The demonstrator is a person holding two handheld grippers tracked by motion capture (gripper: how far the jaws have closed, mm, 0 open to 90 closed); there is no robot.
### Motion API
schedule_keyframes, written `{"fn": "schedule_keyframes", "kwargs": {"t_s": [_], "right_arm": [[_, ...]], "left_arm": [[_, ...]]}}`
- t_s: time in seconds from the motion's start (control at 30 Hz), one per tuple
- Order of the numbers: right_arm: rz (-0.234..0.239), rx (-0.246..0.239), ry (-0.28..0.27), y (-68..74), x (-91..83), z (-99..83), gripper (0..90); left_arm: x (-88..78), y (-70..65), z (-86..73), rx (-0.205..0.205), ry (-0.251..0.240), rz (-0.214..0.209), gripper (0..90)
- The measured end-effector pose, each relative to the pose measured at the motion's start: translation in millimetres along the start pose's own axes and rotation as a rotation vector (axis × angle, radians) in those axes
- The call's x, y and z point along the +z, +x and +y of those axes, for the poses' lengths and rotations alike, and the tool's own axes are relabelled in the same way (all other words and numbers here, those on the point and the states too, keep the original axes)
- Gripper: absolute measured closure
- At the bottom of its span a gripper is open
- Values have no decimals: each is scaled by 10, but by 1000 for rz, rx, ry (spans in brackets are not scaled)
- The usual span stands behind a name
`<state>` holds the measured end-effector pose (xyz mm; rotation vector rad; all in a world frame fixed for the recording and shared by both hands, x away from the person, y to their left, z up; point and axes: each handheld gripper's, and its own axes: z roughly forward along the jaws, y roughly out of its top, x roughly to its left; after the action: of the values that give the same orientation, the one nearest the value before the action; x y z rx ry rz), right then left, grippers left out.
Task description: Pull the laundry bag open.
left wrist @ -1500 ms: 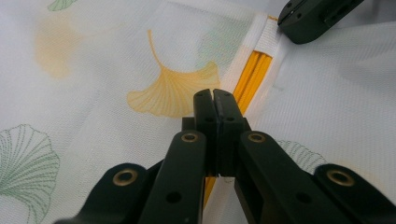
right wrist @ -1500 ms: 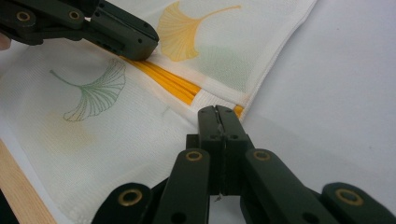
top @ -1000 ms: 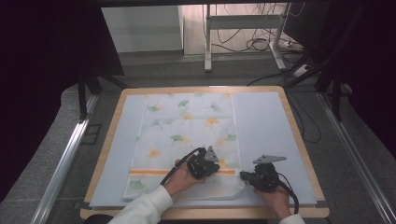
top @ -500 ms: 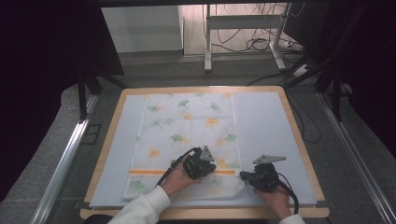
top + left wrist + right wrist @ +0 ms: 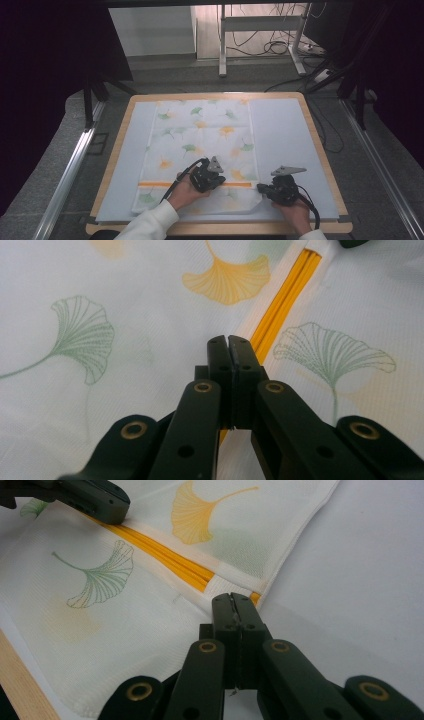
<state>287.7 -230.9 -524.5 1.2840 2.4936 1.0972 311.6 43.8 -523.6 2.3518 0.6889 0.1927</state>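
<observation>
A white cloth [image 5: 200, 130] printed with green and yellow ginkgo leaves lies flat on the pale blue mat [image 5: 285, 135]. An orange stripe [image 5: 160, 184] crosses the cloth near its front end. My left gripper [image 5: 219, 181] is over the cloth with its jaws shut, its tips at the stripe [image 5: 285, 300]; in its own view [image 5: 228, 340] nothing shows between the jaws. My right gripper [image 5: 261, 189] is shut too, and its tips [image 5: 232, 597] lie at the cloth's right edge [image 5: 280, 565] where the stripe [image 5: 165, 555] ends. Whether it pinches the edge I cannot tell.
The mat covers a wooden table top [image 5: 320, 145] with a raised rim. Bare mat lies to the right and left of the cloth. Beyond the table are a metal frame [image 5: 222, 45] and cables [image 5: 280, 47] on the floor. Dark screens stand at both sides.
The left gripper has edged slightly to the left over the cloth. The right gripper has kept still. Both pairs of jaws stay shut.
</observation>
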Motion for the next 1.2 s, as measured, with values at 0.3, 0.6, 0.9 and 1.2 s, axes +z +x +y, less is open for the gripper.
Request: {"fn": "schedule_keyframes", "kwargs": {"t_s": [0.3, 0.6, 0.9, 1.2], "right_arm": [[-3, -1, 0, 5, 0, 0, 897], [-1, -1, 0, 3, 1, 1, 897], [0, 0, 0, 1, 1, 0, 897], [1, -1, 0, -1, 1, 1, 897]], "left_arm": [[-56, 31, -48, 3, 16, 15, 900], [-94, 71, -106, -25, 13, 10, 900], [-118, 92, -134, -35, 11, 5, 900], [-160, 109, -178, -31, 27, 26, 900]]}}
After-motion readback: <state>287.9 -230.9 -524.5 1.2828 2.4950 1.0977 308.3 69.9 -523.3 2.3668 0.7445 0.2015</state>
